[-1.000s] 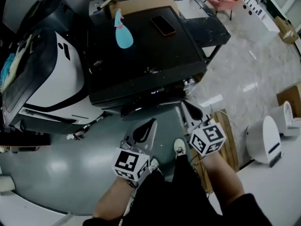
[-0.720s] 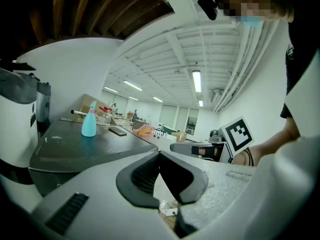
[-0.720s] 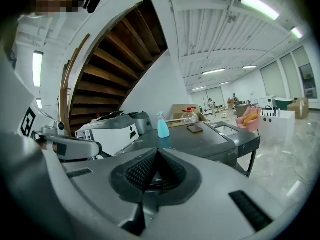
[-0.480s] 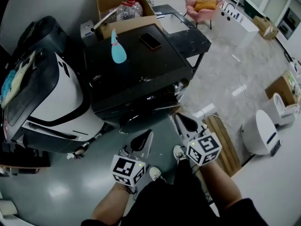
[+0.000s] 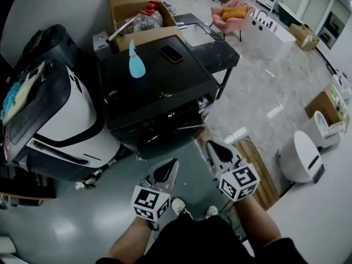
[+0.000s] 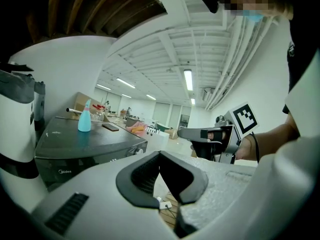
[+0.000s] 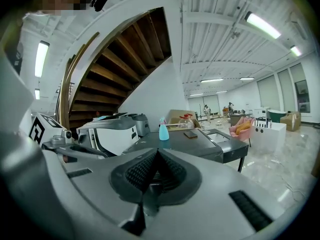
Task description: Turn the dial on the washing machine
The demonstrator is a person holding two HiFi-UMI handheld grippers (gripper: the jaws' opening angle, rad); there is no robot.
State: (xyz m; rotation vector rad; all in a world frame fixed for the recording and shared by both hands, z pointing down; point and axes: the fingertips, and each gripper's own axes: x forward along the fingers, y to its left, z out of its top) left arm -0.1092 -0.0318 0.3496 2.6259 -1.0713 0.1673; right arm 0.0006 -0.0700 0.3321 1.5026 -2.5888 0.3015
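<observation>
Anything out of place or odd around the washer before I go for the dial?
Nothing looks spilled or damaged. Only oddity: a blue spray bottle and a phone sit loose on top of the washing machine, back from its front edge.

Washing machine (image 5: 157, 89): dark top panel, smooth, semi-gloss, faint reflections.
Spray bottle (image 5: 135, 62): turquoise plastic, smooth.
Box (image 5: 122, 1): brown cardboard, matt.
Floor (image 5: 66, 224): grey, glossy, light glare.
Armchair (image 5: 226, 14): pink cloth upholstery.
Slats (image 5: 257, 166): bare wood, matt.
Left gripper (image 6: 160, 155): grey shell, matt, finely grained.
Pads (image 6: 142, 176): black, ribbed.
Marker cube (image 5: 149, 202): matt black-and-white print.
</observation>
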